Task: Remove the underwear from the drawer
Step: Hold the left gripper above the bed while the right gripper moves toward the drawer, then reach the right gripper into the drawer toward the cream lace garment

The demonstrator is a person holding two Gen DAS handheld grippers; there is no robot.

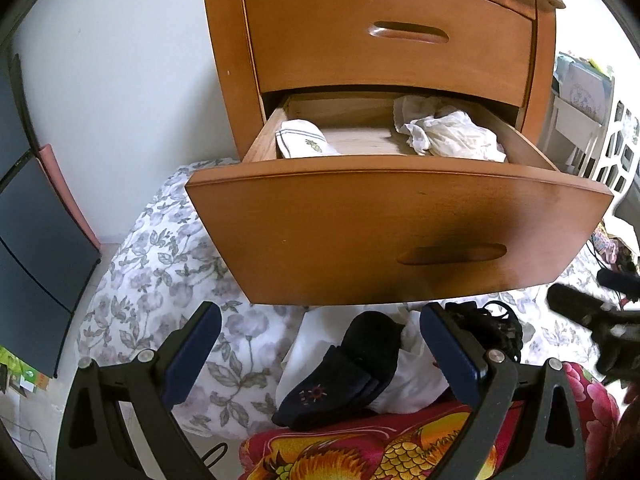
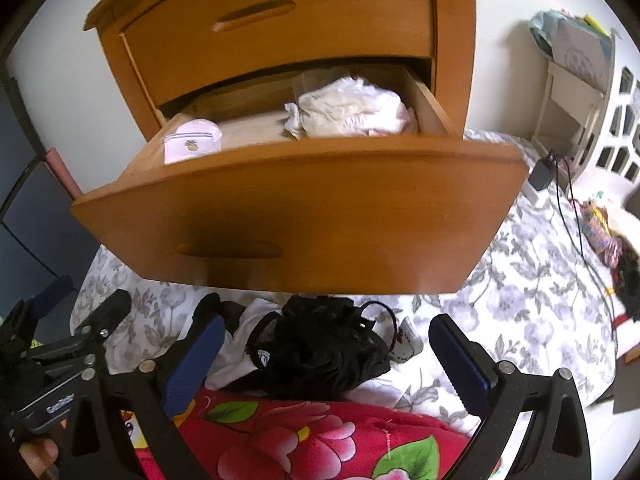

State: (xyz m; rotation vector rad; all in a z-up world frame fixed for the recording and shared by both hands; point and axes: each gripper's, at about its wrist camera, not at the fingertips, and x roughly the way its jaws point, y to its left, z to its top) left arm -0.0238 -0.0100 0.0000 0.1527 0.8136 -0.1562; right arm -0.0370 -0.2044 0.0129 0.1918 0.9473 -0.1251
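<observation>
The lower drawer (image 1: pixel 360 220) (image 2: pixel 304 220) of a wooden nightstand is pulled out. Inside lie a crumpled cream-white garment (image 1: pixel 448 132) (image 2: pixel 348 110) at the right and a folded white piece with a small pineapple print (image 1: pixel 302 140) (image 2: pixel 192 144) at the left. My left gripper (image 1: pixel 320 340) is open below the drawer front, over dark socks (image 1: pixel 344 368) on white cloth. My right gripper (image 2: pixel 326 348) is open too, over a black lacy garment (image 2: pixel 320 348) (image 1: pixel 488 324) on the bed. Neither holds anything.
The upper drawer (image 1: pixel 388 36) is shut. A grey floral bedsheet (image 2: pixel 520 280) and a red flowered blanket (image 2: pixel 288 440) lie under the grippers. A black charger with cable (image 2: pixel 542 174), white shelving (image 2: pixel 576 92) and a white basket stand to the right. Dark panels (image 1: pixel 36 224) stand at the left.
</observation>
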